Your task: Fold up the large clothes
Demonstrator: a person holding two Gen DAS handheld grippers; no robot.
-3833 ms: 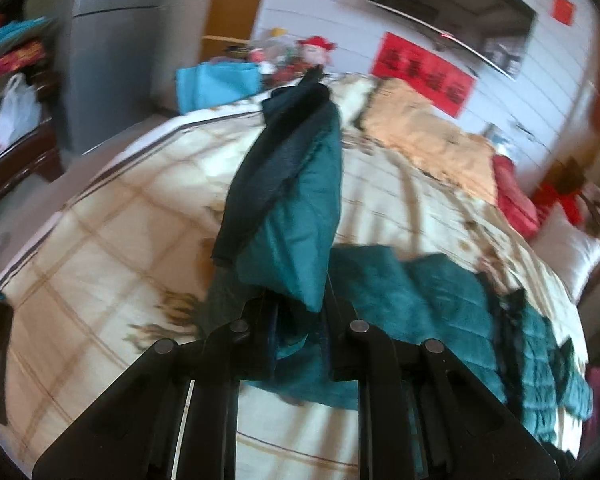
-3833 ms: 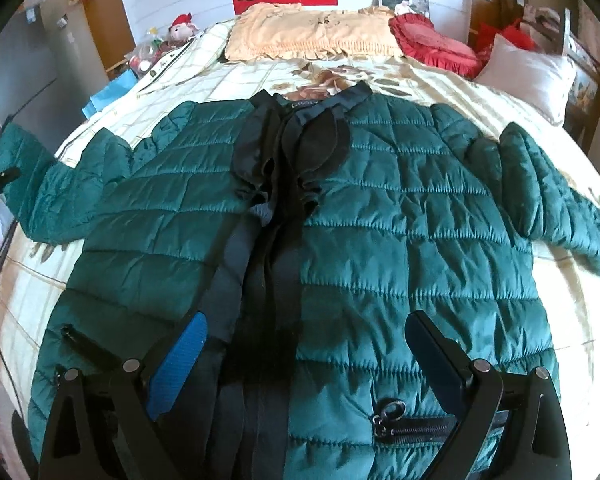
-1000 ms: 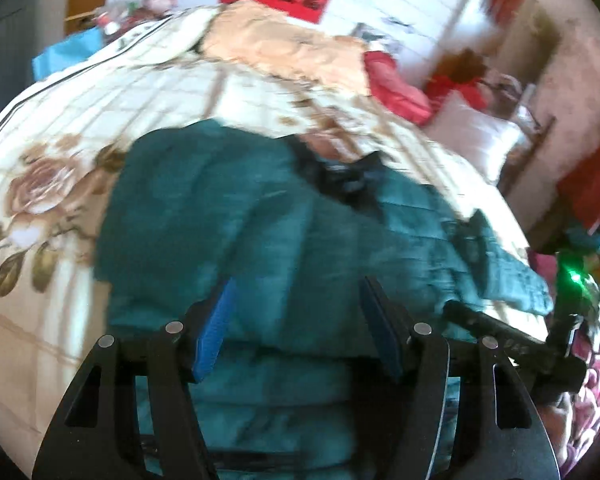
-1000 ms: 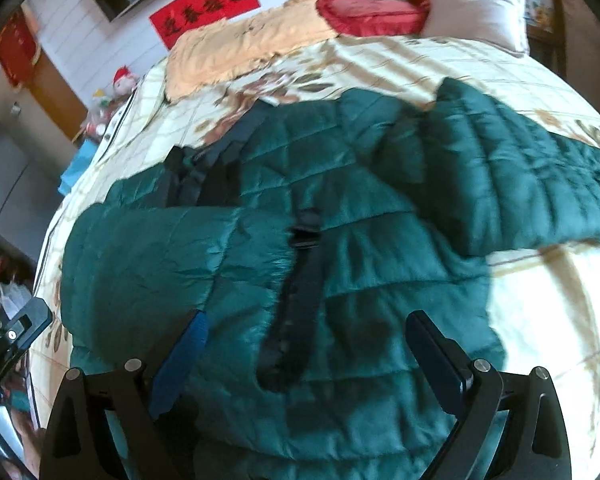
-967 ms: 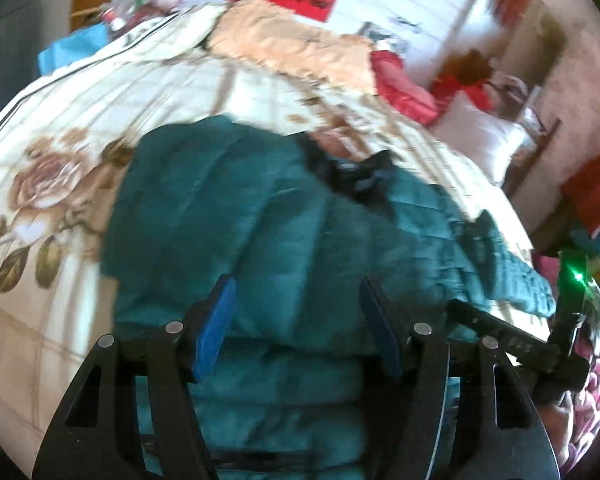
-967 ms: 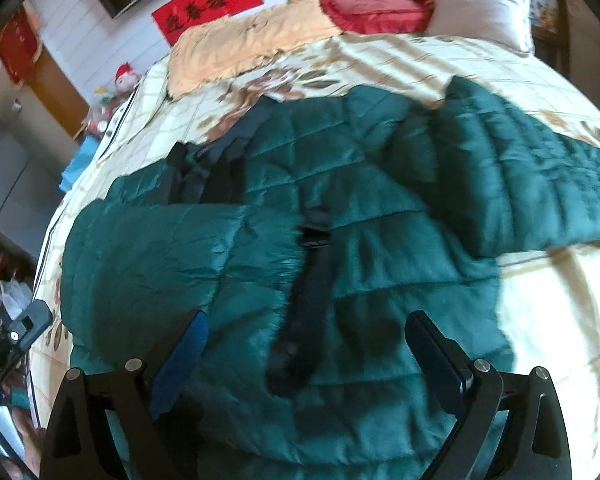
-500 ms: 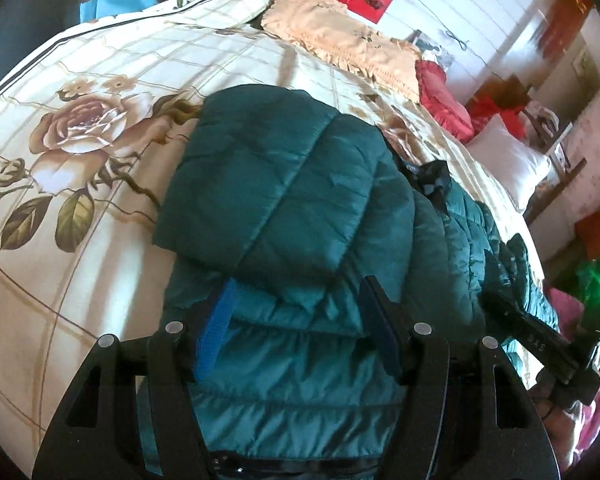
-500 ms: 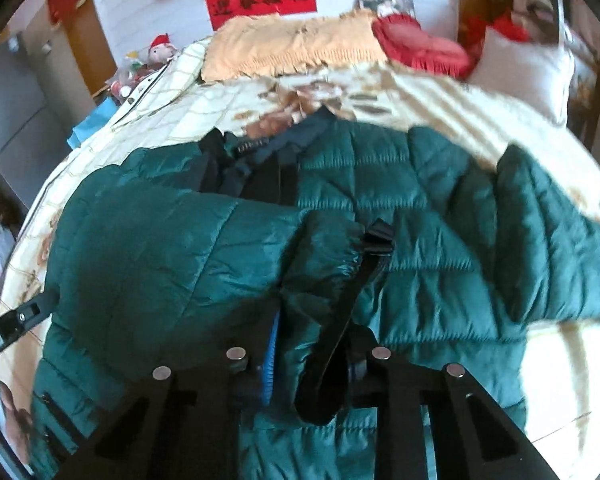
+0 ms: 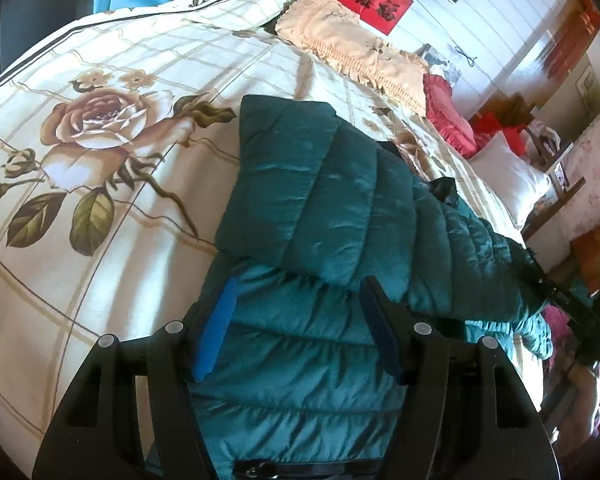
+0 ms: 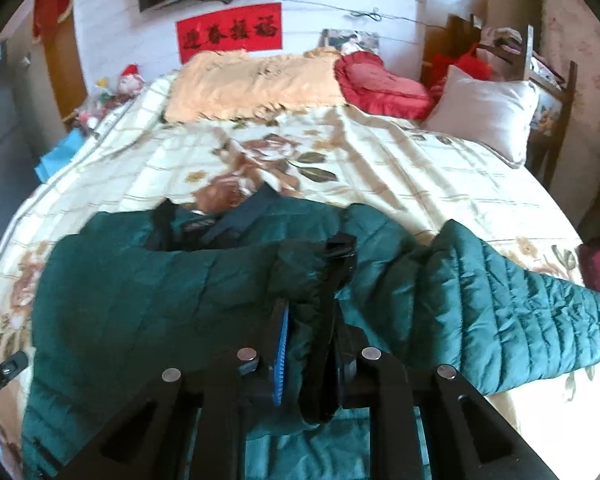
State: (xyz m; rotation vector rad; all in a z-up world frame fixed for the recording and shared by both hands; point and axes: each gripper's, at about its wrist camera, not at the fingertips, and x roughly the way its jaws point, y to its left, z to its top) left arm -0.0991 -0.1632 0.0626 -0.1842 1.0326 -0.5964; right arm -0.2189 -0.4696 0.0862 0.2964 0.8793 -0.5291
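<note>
Spread flat on the floral bedspread (image 10: 400, 176), front up, collar (image 10: 228, 220) toward the peach pillow (image 10: 252, 88): a teal quilted jacket (image 9: 300, 380), partway into its fold. Already brought in across the chest: one sleeve (image 9: 308, 184), lying over the body of the jacket, cuff end down near the middle. Still flung out on the bedspread, on the side of the white pillow (image 10: 484, 116) and well clear of the collar: the other sleeve (image 10: 520, 304), not yet folded in.

Right gripper (image 10: 312, 340), just below the collar and over the front: jaws just drawn in narrow and now pinching a bunch of teal fabric together with the dark placket strip (image 10: 328, 304), the cloth puckered up between the pads. Probably the start of tidying the folded sleeve or the front edge.

Left gripper (image 9: 296, 320), at the hem end, farthest from the collar: jaws about halfway apart, straddling the quilted fabric just beneath the folded sleeve's edge; no pinch visible, pads (image 9: 216, 332) standing clear at either side.

By the look of it, roughly a third done. Left to do: second sleeve across, then hem up toward the collar, perhaps twice given the bulk. Puffy, slippery shell — likely to spring open if released loosely.
</note>
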